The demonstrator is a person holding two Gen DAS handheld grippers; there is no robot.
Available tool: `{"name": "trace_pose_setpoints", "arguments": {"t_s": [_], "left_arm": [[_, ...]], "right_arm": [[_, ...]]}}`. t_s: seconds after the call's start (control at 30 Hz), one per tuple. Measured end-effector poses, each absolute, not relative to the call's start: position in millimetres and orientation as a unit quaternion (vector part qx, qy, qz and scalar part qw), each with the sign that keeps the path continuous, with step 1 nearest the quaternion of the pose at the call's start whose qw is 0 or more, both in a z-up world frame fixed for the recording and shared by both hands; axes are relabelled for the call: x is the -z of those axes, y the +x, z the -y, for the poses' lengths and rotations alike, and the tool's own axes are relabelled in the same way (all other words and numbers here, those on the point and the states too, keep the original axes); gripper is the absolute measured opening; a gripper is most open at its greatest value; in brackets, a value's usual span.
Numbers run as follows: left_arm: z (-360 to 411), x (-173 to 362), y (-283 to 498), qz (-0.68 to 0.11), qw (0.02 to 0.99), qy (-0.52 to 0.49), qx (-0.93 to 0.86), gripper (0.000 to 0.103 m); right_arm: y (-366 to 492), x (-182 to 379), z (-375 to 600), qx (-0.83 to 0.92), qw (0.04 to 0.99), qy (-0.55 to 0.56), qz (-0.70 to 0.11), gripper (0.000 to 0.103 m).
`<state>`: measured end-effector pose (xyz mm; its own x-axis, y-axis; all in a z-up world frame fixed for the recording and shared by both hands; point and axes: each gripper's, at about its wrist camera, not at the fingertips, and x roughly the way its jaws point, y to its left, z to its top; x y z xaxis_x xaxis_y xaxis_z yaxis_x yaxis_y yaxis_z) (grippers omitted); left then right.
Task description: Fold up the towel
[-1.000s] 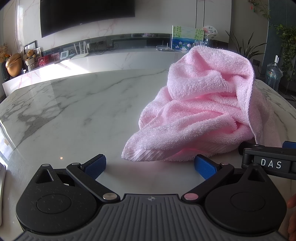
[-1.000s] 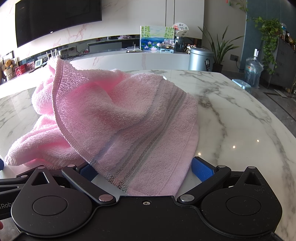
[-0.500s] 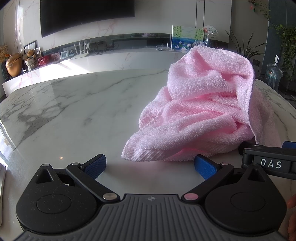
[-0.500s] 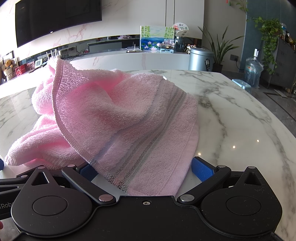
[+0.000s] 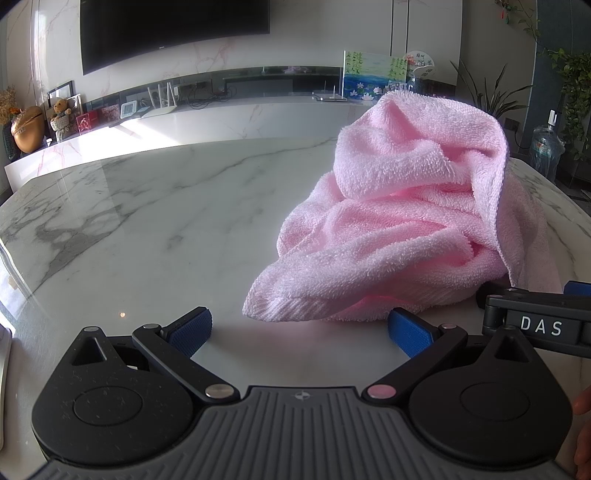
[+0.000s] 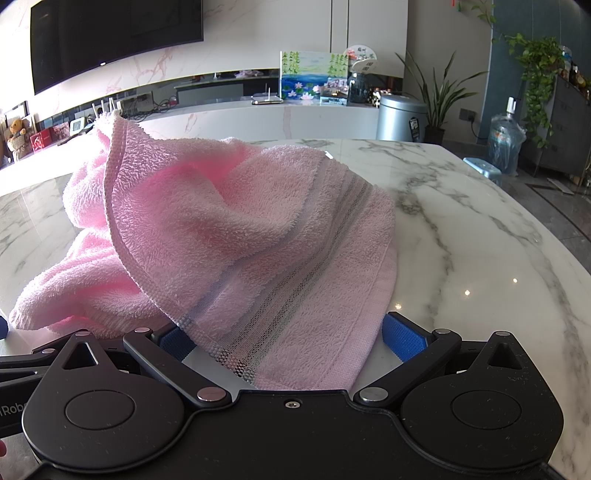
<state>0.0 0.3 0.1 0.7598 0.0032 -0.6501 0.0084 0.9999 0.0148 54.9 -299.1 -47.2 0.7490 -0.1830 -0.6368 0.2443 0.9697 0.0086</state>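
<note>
A pink terry towel (image 5: 402, 221) lies crumpled in a heap on the white marble table (image 5: 155, 221). My left gripper (image 5: 301, 326) is open, its blue pads wide apart just short of the towel's near hem corner, with nothing between them. In the right wrist view the towel (image 6: 251, 236) drapes forward, and its striped end lies between the wide-apart fingers of my right gripper (image 6: 291, 339), which is open. The left blue pad (image 6: 177, 341) is partly covered by the cloth. The right gripper's body (image 5: 535, 321) shows at the right edge of the left wrist view.
Bare marble stretches left of the towel (image 5: 110, 240) and to its right (image 6: 480, 258). Beyond the table's far edge are a long white counter (image 5: 221, 118), a dark screen (image 5: 173, 29), a metal bin (image 6: 400, 118) and potted plants (image 6: 439, 96).
</note>
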Motion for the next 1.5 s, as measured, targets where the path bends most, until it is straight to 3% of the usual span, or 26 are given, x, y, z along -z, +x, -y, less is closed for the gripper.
{"name": "trace_pose_setpoints", "arguments": {"t_s": [1.5], "left_arm": [[3.0, -1.5, 0.8, -0.341, 0.940, 0.024, 0.009, 0.099]], "right_arm": [[53.1, 45.1, 299.7, 0.101, 0.934, 0.029, -0.343, 0.103]]}}
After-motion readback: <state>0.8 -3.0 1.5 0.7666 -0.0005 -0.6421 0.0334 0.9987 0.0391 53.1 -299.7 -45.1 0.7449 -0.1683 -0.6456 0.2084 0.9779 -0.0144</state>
